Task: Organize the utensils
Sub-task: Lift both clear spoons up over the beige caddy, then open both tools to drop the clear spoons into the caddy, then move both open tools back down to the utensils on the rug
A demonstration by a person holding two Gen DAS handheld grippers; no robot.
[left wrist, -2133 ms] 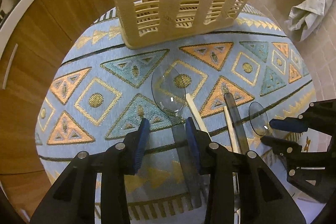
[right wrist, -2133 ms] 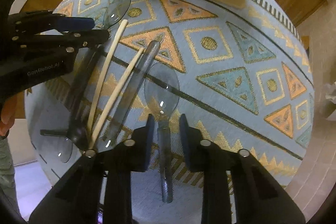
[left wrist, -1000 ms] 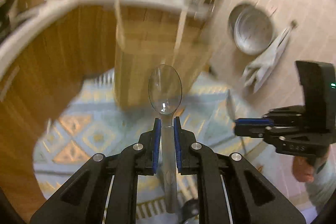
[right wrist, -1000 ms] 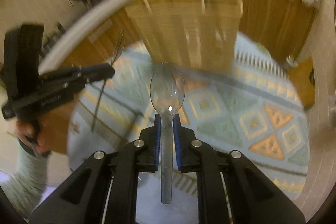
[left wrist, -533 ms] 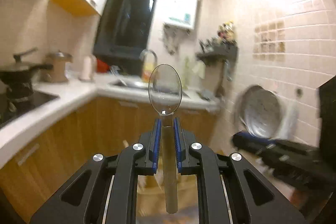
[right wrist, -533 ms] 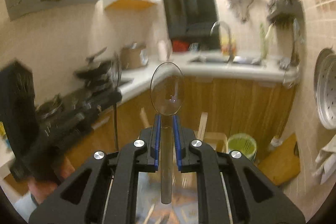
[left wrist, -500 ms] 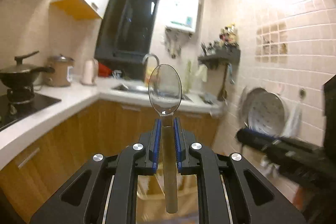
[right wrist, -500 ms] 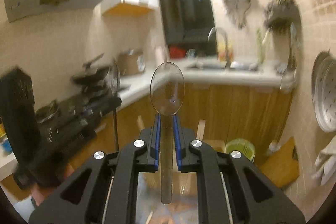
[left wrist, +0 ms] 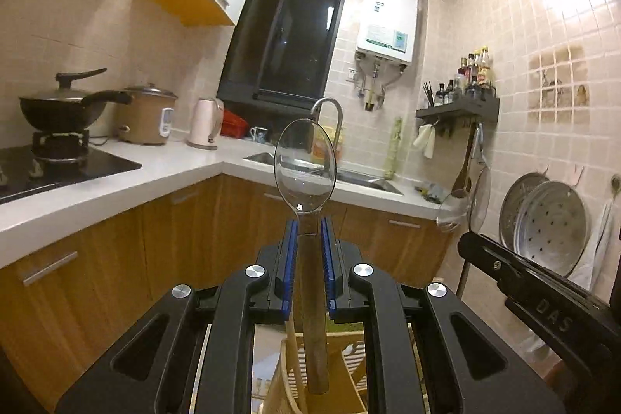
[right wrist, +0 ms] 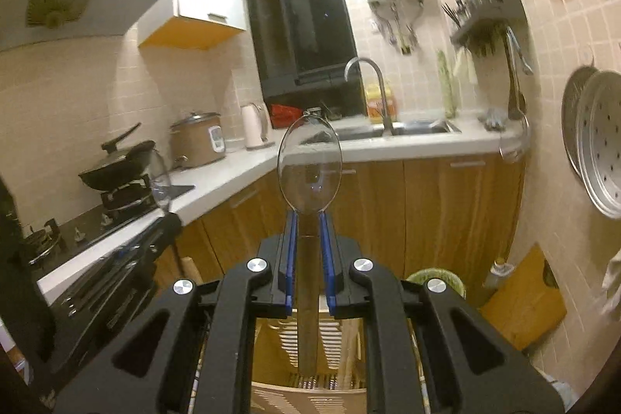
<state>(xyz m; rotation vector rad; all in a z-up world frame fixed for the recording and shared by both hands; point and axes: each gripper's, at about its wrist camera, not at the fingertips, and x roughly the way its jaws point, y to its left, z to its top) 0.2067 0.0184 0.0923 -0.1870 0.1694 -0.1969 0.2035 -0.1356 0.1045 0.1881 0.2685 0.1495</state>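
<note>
My left gripper [left wrist: 309, 239] is shut on the handle of a clear plastic spoon [left wrist: 305, 165], bowl up, held upright. Its handle end hangs over a cream slatted basket [left wrist: 345, 359] seen below between the gripper's arms. My right gripper [right wrist: 307, 233] is shut on a second clear plastic spoon [right wrist: 309, 167], also upright, its handle end above the same basket [right wrist: 310, 340]. The right gripper's body shows at the right of the left wrist view [left wrist: 543, 301]. The left gripper's body shows at the left of the right wrist view [right wrist: 112, 282].
A white kitchen counter [left wrist: 116, 181] with a wok [left wrist: 62, 107], rice cooker [left wrist: 145, 119] and sink [left wrist: 349, 177] runs behind. Wooden cabinets [right wrist: 446, 220] stand below it. Steamer trays [left wrist: 555, 220] hang on the tiled right wall. A green bin [right wrist: 434, 278] stands beyond the basket.
Both grippers shut on spoons lying on the patterned mat, lifted them and tilted up, so the spoons now stand upright over the basket. In the last half second little moved.
</note>
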